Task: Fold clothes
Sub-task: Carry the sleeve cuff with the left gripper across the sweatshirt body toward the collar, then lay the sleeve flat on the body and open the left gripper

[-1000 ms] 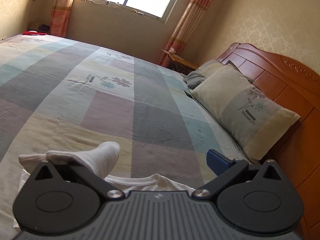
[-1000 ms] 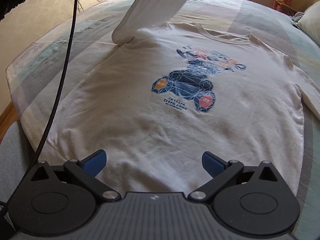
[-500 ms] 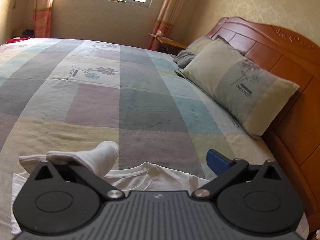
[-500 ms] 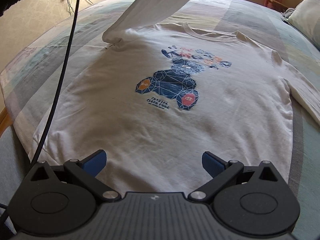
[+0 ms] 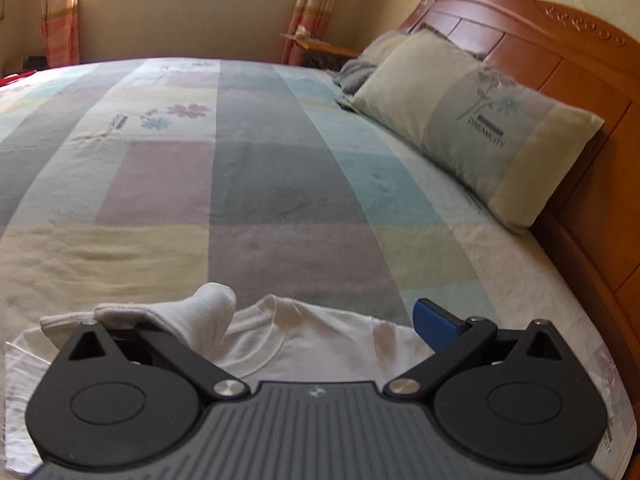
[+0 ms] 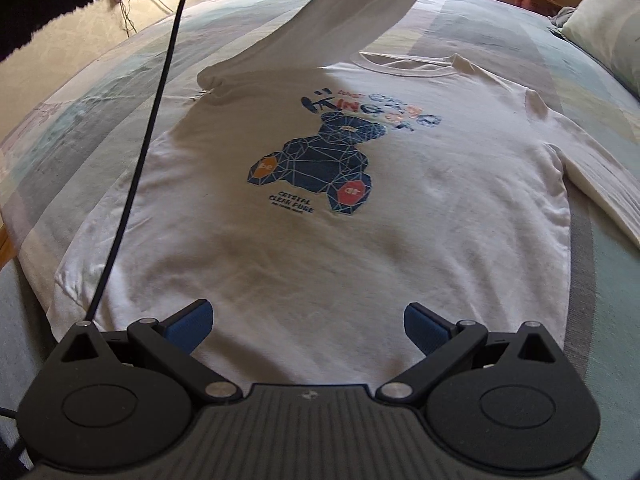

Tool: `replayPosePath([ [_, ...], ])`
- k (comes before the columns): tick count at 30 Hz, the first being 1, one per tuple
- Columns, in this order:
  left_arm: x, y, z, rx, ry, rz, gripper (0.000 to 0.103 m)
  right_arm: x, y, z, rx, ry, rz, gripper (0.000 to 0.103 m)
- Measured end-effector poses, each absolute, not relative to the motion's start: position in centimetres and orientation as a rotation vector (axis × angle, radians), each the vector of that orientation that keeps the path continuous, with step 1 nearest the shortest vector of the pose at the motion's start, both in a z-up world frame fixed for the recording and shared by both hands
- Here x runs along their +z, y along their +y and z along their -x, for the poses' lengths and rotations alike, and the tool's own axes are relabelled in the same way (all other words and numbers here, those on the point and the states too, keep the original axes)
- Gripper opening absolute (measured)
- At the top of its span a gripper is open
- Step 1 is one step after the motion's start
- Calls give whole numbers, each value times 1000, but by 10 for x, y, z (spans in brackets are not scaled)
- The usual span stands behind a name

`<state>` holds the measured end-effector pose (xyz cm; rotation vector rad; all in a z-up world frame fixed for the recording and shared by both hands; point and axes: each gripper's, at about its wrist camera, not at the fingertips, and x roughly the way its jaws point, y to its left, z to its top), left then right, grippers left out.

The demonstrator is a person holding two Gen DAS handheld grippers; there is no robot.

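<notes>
White cotton, a long-sleeved sweatshirt [image 6: 320,248] with a blue geometric bear print, lies face up on the bed near its foot-side edge. Its hem is just in front of the right tool [image 6: 306,312], close to where the mattress drops away. The left flank of the garment also runs near the bed's rounded corner. Beyond the collar [image 5: 260,344], the patchwork bedspread [image 5: 260,184] stretches wide and bare toward the window wall. A pillow [image 5: 472,120] rests against the wooden headboard [image 5: 580,64] well off to one side.

The sweatshirt's long axis runs from the hem at the right tool to the collar farther in across the bed. One sleeve [image 6: 600,184] lies flat, angled out to the right. The other sleeve [image 6: 344,20] is lifted off the bed and rises out of the top of the right wrist view.

The right tool hovers over the hem with its blue pads spread wide, gripping nothing. The left tool [image 5: 316,312] sits above the collar with its fingers equally far apart. The raised sleeve's cuff [image 5: 196,320] is bunched over and hides its left finger, while the right pad [image 5: 434,322] is bare. A black cable [image 6: 148,128] hangs across the left of the right wrist view.
</notes>
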<state>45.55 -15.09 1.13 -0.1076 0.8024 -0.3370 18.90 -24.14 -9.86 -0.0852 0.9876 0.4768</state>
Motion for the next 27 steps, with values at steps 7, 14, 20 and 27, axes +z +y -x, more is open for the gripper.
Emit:
replayPosePath([
  [7, -4, -170, -458, -367, 834, 96, 102, -98, -248, -190, 468, 980, 64, 103],
  [14, 1, -180, -454, -398, 779, 97, 102, -98, -252, -190, 467, 974, 54, 103],
  [20, -36, -189, -456, -462, 973, 40, 102, -96, -256, -190, 459, 968, 47, 103],
  [27, -72, -195, -442, -547, 1131, 43, 102, -95, -261, -192, 441, 963, 34, 103],
])
